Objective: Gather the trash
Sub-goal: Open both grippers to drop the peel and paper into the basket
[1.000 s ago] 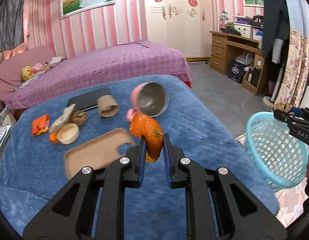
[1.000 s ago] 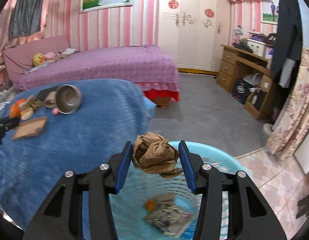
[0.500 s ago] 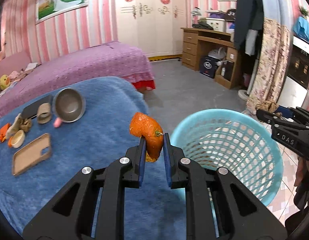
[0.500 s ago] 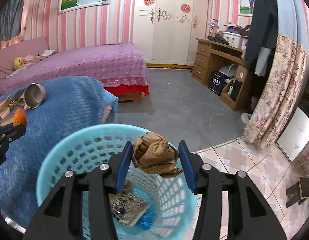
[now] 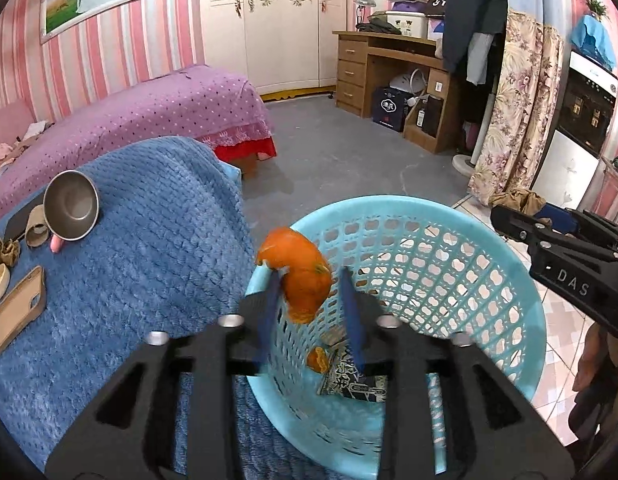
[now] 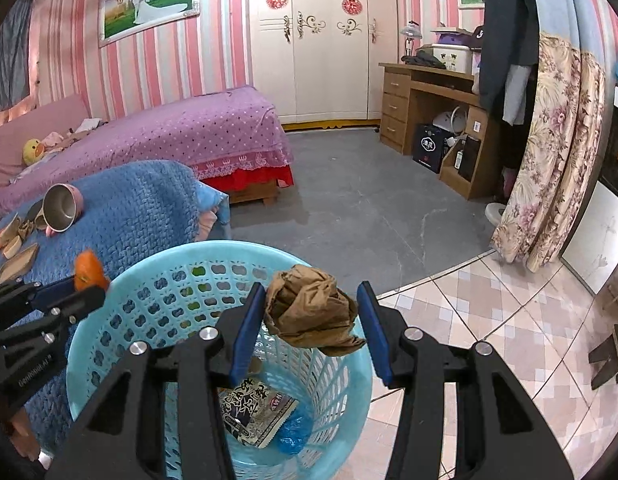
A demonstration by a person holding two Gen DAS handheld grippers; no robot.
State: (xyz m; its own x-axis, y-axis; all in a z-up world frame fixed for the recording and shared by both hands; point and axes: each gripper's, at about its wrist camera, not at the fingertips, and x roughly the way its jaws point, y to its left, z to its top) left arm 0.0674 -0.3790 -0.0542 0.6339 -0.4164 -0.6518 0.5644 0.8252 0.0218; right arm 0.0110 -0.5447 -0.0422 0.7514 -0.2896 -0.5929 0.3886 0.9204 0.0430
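A light-blue plastic basket (image 5: 429, 205) (image 6: 213, 249) stands on the floor beside the blue-covered table. My left gripper (image 5: 309, 280) (image 6: 69, 296) hangs over the basket's near rim. Its jaws are opening, and the orange peel (image 5: 299, 272) (image 6: 87, 268) sits loose between them, with a gap to the right pad. My right gripper (image 6: 311, 288) (image 5: 521, 220) is over the basket's other side, shut on a crumpled brown paper (image 6: 309, 312). A printed snack wrapper (image 6: 257, 408) (image 5: 353, 382) and a small orange piece (image 5: 317, 360) lie in the basket's bottom.
On the blue blanket (image 5: 157, 248) lie a steel bowl (image 5: 71, 204) on its side, a cardboard roll (image 5: 36, 226), a tan phone case (image 5: 17, 308) and small scraps. A purple bed (image 5: 149, 108), a wooden desk (image 5: 389, 64) and a flowered curtain (image 5: 517, 112) stand beyond the grey floor.
Both grippers swung from the table side to over the basket. The left jaws, shut on the orange peel before, have parted. The right still grips the brown paper.
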